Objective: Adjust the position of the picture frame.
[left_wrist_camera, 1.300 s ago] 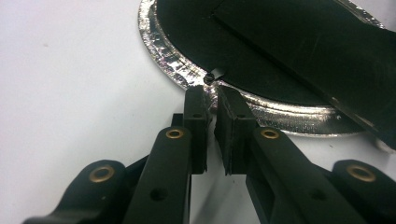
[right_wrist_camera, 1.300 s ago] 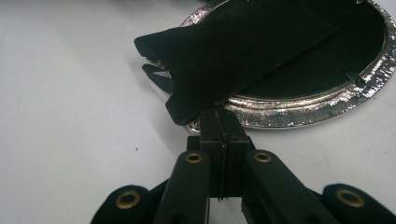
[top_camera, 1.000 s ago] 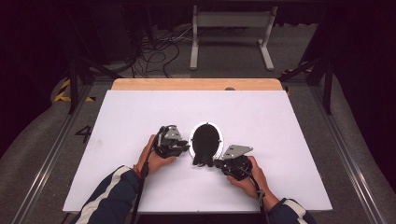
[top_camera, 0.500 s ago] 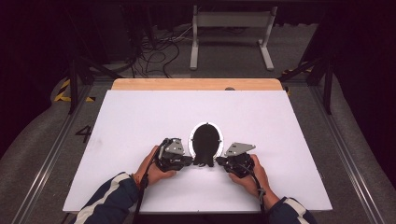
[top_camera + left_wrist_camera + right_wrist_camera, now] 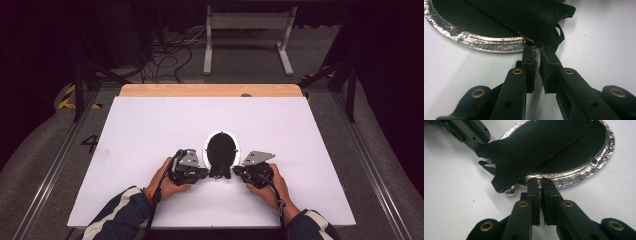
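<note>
An oval picture frame [image 5: 220,150] with a silver rim [image 5: 584,170] lies face down on the white table [image 5: 150,130], its black back up. A black stand [image 5: 529,150] hinged to that back is lifted at its near end. My left gripper [image 5: 206,172] comes from the left. Its jaws have just been closing and now pinch the stand's lower edge [image 5: 534,17] between the fingertips [image 5: 527,50]. My right gripper [image 5: 235,171] lies on the other side. Its jaws [image 5: 539,181] are shut, with the tips against the silver rim and nothing seen between them.
A wooden strip [image 5: 210,90] runs along the table's far edge. Past it are dark floor, cables [image 5: 165,50] and a white stand's legs [image 5: 247,40]. Metal rails [image 5: 60,155] flank the table. Both of the person's forearms enter from the bottom edge.
My left gripper has moved from beside the frame's left side toward me and to the right, to the frame's near end, with its jaws at the stand. The right gripper has hardly moved.
</note>
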### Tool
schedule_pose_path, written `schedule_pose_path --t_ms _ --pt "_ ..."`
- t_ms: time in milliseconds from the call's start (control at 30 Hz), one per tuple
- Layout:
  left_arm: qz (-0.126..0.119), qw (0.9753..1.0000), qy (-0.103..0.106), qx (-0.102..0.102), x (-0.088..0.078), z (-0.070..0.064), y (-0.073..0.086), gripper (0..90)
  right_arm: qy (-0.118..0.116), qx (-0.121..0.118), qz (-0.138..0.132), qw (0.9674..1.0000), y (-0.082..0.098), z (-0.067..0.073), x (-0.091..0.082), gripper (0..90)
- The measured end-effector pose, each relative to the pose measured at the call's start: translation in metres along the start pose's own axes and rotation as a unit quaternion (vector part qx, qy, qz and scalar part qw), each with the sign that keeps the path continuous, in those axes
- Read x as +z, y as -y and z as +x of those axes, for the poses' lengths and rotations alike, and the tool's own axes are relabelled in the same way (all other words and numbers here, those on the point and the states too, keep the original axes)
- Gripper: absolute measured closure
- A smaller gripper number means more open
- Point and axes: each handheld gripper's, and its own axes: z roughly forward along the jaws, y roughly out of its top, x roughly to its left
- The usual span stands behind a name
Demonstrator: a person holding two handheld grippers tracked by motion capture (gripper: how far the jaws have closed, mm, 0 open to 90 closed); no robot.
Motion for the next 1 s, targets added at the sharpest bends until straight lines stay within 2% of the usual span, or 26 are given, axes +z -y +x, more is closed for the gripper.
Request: schedule_pose_path --t_ms 100,233,400,500,567,600,667,833,1000 --pt "0.006 0.9999 -0.007 0.015 -0.001 0.0 -0.001 80.1 0.002 -0.002 0.002 1.0 0.0 0.0 -0.001 83.7" --pt "0.009 0.9998 -0.01 0.017 -0.003 0.001 0.001 76.1 0.005 -0.009 0.006 0.9999 -0.001 0.001 -0.002 82.1" --pt "-0.011 0.9994 -0.024 0.022 -0.02 0.002 0.008 71.9 -0.003 -0.009 -0.003 1.0 -0.003 0.001 -0.008 80.3" --pt "-0.012 0.9989 -0.034 0.03 -0.031 0.0 0.017 69.0 -0.01 -0.005 -0.008 0.9999 -0.003 -0.001 -0.013 77.8" --pt "-0.017 0.9987 -0.039 0.03 -0.037 -0.001 0.022 65.2 -0.015 0.0 -0.009 0.9999 -0.003 -0.003 -0.016 75.6" --pt "-0.016 0.998 -0.051 0.034 -0.042 -0.002 0.026 62.1 -0.021 0.002 -0.008 0.9998 -0.003 -0.003 -0.017 73.9" --pt "-0.018 0.997 -0.062 0.041 -0.05 -0.003 0.033 56.5 -0.03 0.005 -0.006 0.9995 -0.004 -0.004 -0.019 70.6" --pt "-0.031 0.9952 -0.09 0.026 -0.063 -0.002 0.049 41.0 -0.038 0.006 -0.001 0.9993 -0.003 0.001 -0.025 64.9" --pt "-0.033 0.9935 -0.109 -0.008 -0.076 -0.001 0.068 29.9 -0.05 0.004 0.007 0.9987 -0.001 0.007 -0.027 62.0"
